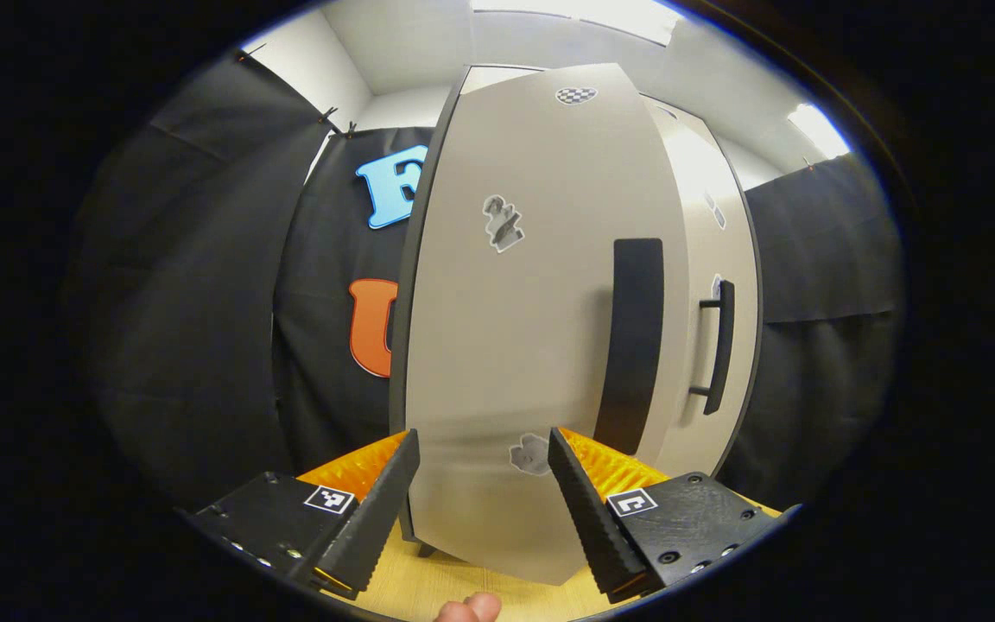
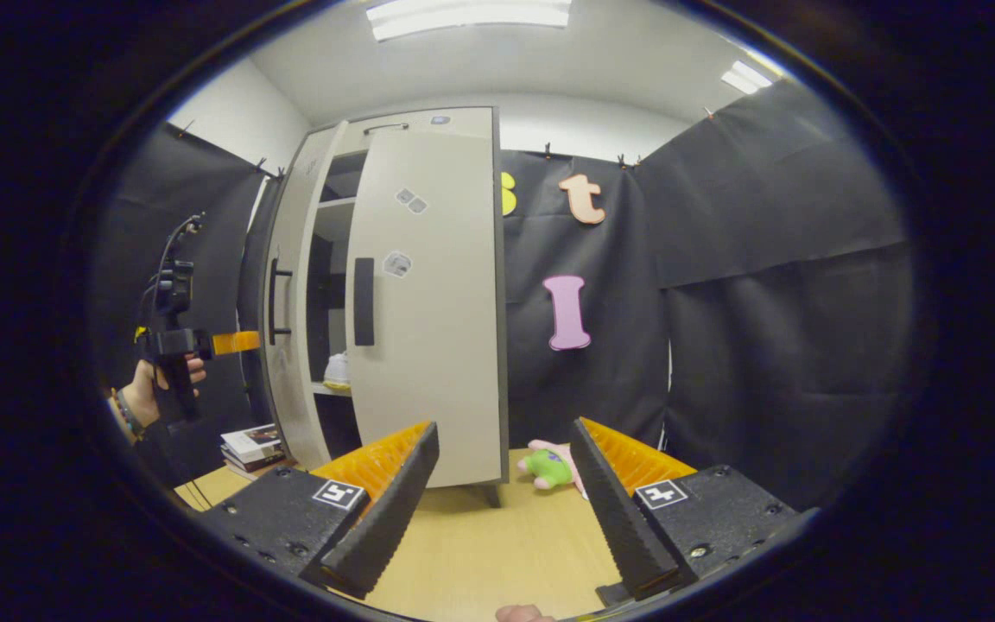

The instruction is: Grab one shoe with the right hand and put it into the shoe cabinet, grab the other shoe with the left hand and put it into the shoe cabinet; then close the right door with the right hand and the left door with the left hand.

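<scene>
Left gripper (image 1: 482, 484) fingers are standing spread and empty, nothing pinched between them, with the left door (image 1: 541, 285) of the shoe cabinet (image 2: 394, 294) filling the space straight ahead, very close. Door panel is running tall and upright across the gap between the fingers; its dark vertical handle (image 1: 631, 345) is lying ahead and to the right of the tongs. Beyond it, farther right, the right door (image 1: 709, 345) with its bar pull is showing edge-on.

Right gripper (image 2: 504, 501) is likewise hanging spread and empty, well back from the cabinet over the wooden floor (image 2: 480, 544). From there the right door (image 2: 428, 302) is sitting ahead and slightly left, nearly closed but a dark gap is remaining between the two doors. Through that gap a white shoe (image 2: 338, 370) is resting on a shelf inside. Second shoe: cannot tell from here.

Judgement: shoes look stowed; door closing is in hand. Left tongs are much the nearer to their door, so a forward push on the panel seems the coming move.

Off to the right tongs' front, a green plush toy (image 2: 549, 466) is lying on the floor; books (image 2: 249, 445) are stacked ahead-left.
</scene>
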Tool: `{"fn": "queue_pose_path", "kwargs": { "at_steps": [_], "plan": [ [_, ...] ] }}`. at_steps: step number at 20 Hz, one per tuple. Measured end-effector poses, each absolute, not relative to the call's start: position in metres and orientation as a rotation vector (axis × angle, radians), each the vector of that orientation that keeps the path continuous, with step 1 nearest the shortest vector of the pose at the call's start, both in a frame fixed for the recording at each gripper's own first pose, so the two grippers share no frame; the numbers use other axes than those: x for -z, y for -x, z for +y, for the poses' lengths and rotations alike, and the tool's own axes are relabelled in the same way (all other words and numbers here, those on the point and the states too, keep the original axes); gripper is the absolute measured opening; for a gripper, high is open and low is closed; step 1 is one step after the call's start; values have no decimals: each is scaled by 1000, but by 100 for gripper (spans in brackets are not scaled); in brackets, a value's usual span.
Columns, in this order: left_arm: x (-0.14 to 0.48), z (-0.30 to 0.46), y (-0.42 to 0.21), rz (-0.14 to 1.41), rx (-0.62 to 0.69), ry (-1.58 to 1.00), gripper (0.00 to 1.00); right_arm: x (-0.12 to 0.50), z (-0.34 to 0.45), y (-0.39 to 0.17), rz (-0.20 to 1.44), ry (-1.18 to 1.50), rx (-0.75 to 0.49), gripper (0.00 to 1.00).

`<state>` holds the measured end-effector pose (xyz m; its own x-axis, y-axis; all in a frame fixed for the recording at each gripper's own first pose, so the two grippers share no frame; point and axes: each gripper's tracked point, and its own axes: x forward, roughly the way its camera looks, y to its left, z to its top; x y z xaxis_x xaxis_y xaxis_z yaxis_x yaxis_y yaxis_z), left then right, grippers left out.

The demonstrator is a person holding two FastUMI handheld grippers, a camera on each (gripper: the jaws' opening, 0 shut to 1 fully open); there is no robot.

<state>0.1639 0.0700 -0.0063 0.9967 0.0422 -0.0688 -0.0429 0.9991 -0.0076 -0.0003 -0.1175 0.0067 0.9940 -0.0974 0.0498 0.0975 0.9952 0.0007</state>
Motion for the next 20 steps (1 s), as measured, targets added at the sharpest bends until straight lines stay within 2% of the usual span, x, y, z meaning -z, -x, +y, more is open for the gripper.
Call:
{"fn": "queue_pose_path", "kwargs": {
  "at_steps": [7, 8, 9, 10, 15, 20],
  "plan": [
    [29, 39, -81, 46, -36, -19, 90, 36, -132, -10, 13, -63, 116, 99],
    [31, 35, -69, 49, -39, -14, 90, 41, -129, -11, 21, -67, 114, 96],
    [36, 31, -58, 57, -37, -5, 90, 45, -121, -12, 28, -69, 102, 94],
    [40, 26, -45, 63, -36, 6, 90, 48, -113, -12, 33, -72, 86, 97],
    [65, 11, 2, 105, -33, 27, 90, 46, -84, 4, 5, -50, 33, 97],
    [78, 4, 23, 117, -33, 13, 90, 47, -59, 21, -2, -32, -17, 97]
  ]
}}
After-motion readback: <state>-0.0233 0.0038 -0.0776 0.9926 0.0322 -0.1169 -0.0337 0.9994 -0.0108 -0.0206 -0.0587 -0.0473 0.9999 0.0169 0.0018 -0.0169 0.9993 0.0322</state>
